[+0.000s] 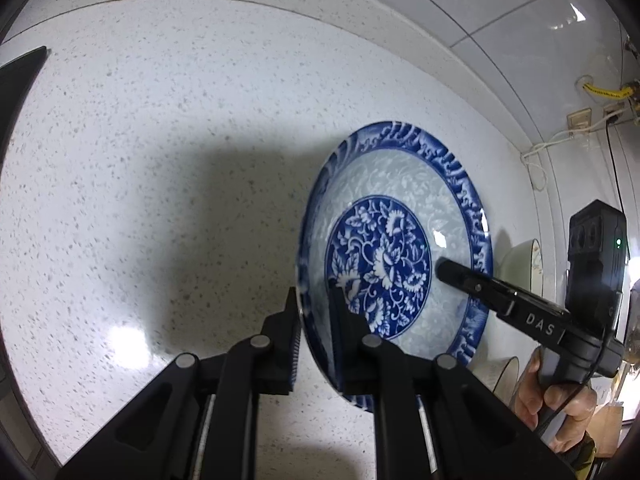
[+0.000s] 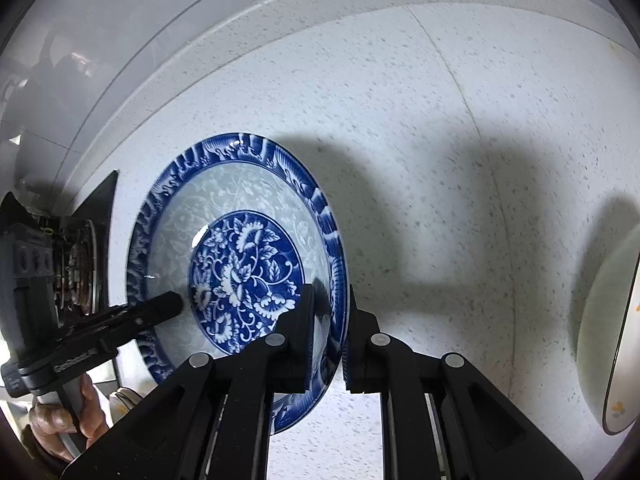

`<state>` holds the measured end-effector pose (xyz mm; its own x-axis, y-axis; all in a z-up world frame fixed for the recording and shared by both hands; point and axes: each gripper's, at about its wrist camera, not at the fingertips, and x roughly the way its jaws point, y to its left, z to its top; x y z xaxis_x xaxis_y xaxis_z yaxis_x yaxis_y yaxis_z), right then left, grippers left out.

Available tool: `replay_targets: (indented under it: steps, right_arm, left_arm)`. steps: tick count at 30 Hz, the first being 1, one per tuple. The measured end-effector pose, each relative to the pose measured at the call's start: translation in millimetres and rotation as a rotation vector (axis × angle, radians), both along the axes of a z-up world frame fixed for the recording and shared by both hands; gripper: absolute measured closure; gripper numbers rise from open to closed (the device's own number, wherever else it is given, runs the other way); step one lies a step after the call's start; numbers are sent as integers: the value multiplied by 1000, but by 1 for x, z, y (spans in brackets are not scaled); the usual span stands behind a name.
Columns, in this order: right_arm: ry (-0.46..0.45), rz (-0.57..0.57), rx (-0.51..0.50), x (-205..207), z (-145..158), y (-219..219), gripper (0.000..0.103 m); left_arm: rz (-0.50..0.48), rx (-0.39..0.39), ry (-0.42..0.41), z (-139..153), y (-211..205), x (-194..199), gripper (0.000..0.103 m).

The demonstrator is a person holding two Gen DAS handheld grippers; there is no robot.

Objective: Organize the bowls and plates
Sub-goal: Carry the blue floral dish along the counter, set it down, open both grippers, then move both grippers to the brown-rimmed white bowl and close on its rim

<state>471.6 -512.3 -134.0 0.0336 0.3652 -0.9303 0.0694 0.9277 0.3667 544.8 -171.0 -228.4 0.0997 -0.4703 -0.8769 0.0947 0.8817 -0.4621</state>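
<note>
Two grippers hold one blue-and-white plate over the speckled counter.

The left gripper (image 1: 316,308) pinches the plate (image 1: 400,208) at its near rim, one finger inside, one under the edge; the right gripper (image 2: 330,320) clamps the opposite rim the same way. The plate sits between them just above the countertop (image 1: 160,120), near the back wall. A pale bowl (image 2: 612,340) stands off to the right, apart from it.

Home kitchen, speckled white stone countertop (image 1: 160,140) that met a glossy tiled wall (image 1: 520,40), gas stove burner (image 2: 80,272) set at the counter's end, wall sockets (image 1: 580,120) with trailing cables, blue-and-white plate (image 2: 240,220) and pale bowls (image 1: 524,260) out on the counter.
</note>
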Motion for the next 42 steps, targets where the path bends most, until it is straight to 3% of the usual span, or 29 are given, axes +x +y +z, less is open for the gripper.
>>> replay_targets:
  steps: [5, 7, 10, 13, 18, 20, 26, 28, 32, 36, 42]
  right_arm:
    - [-9, 9, -45, -2, 8, 2, 90]
    - [-15, 5, -49, -3, 13, 3, 83]
    - [-37, -4, -56, -8, 24, 0, 74]
    - [-60, -17, -47, -15, 37, -7, 71]
    - [-109, -21, -15, -36, 60, -23, 67]
    - [-132, -32, 1, -44, 69, -42, 67]
    - [-228, -40, 5, -79, 106, -77, 52]
    - [-238, -23, -3, -95, 115, -90, 45]
    - [-206, 21, -37, -121, 113, -106, 44]
    - [-135, 44, -31, -137, 98, -119, 43]
    - [-79, 43, 34, -144, 76, -130, 43]
  left_arm:
    - [12, 0, -10, 5, 4, -1, 88]
    - [26, 5, -14, 10, 10, -3, 72]
    - [36, 32, -26, 15, 19, -8, 68]
    - [65, 35, -25, 19, 28, -11, 62]
    - [96, 57, -72, 38, 39, -22, 37]
    - [98, 57, -80, 44, 37, -23, 34]
    - [80, 17, -124, 83, 38, -50, 32]
    - [58, 3, -136, 95, 29, -60, 32]
    - [-19, -47, -133, 110, -5, -90, 32]
    - [-97, -66, -97, 107, -43, -114, 32]
    - [-196, -24, -16, 72, -105, -146, 32]
